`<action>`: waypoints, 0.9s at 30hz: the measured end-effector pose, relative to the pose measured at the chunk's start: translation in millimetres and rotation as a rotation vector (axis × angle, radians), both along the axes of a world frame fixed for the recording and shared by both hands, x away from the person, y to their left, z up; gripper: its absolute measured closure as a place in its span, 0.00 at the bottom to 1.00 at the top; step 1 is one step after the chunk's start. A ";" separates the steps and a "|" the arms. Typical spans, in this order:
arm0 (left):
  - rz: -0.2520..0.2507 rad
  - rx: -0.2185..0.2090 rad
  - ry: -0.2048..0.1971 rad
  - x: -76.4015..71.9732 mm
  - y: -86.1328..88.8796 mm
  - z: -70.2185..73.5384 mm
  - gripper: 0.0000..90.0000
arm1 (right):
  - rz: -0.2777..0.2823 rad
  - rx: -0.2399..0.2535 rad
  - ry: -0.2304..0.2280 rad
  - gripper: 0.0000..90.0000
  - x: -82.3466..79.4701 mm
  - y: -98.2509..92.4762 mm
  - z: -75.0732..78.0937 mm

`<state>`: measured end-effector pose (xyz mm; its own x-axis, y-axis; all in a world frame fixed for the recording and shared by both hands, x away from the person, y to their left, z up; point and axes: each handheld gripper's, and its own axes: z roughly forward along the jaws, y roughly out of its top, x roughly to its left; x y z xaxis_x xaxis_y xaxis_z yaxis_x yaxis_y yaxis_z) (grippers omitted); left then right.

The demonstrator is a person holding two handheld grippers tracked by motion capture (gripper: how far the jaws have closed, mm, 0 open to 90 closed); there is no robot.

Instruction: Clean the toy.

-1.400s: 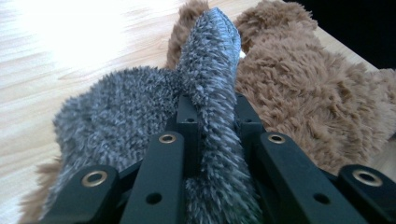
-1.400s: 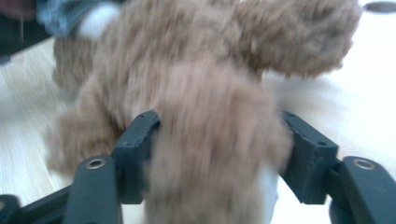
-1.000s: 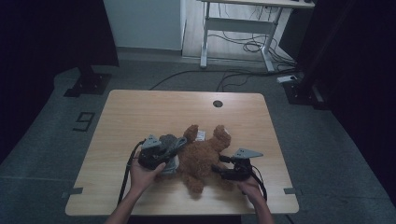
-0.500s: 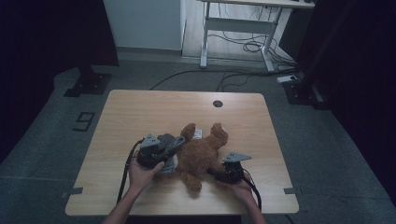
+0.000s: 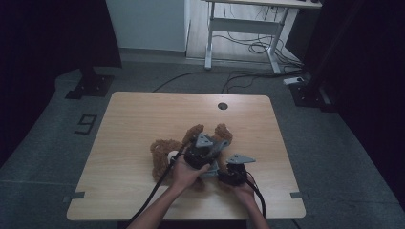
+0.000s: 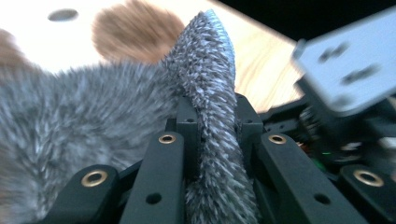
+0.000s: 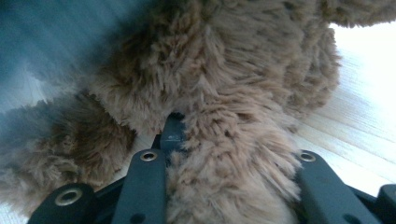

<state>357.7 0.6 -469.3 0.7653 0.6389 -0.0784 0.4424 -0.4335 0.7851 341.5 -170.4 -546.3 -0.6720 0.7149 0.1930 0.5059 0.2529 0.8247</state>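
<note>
Apparently midway through dressing, the brown teddy bear (image 5: 165, 155) lies on the table (image 5: 124, 119), its limb pinched by the right gripper (image 5: 220, 177), while the left gripper (image 5: 206, 155) clamps the grey fuzzy cloth (image 6: 212, 93), not yet around the bear.

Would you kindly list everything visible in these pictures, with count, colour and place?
Brown plush teddy bear: one, brown, lying mid-table near the front edge.
Grey fuzzy fabric piece: one, grey, over the bear, pinched in the left claw.
Light wooden table: one, pale wood, centre of the room.
Round cable hole: one, dark, at the table's far edge.
White-framed desk: one, white legs, behind the table.
Floor cables: several, black, under that desk.
Left claw: one, black, shut on the grey fabric.
Right claw: one, black, shut on the bear's fur.
</note>
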 end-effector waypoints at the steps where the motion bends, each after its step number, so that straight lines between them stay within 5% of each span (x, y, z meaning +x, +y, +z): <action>1: 0.002 -0.001 -0.014 -0.7 0.2 -4.8 0.86 | -0.003 0.001 0.004 0.71 0.0 -0.6 -0.6; 6: 0.000 -0.046 -0.010 -5.7 22.1 -7.7 0.87 | 0.007 0.015 0.015 0.71 -1.0 -2.6 -1.2; 10: 0.015 -0.006 -0.049 -15.9 38.7 -2.7 0.87 | 0.006 0.009 0.012 0.71 -2.5 -1.0 -1.0; 16: 0.102 0.011 -0.076 -19.6 83.2 -1.1 0.87 | 0.001 0.016 0.016 0.71 -3.1 -2.6 -1.8; 19: 0.119 -0.032 -0.054 -19.9 105.2 -0.2 0.87 | 0.008 0.016 0.016 0.71 -4.1 -2.6 -1.9; 27: 0.164 -0.091 -0.083 -25.4 133.1 12.1 0.87 | 0.013 0.005 0.012 0.71 -7.8 -1.6 -2.2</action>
<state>332.3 133.6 -457.2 0.6576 0.7489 -0.0824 0.4333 -0.2865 0.8545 333.6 -172.0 -548.5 -0.6793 0.7048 0.2045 0.5120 0.2555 0.8201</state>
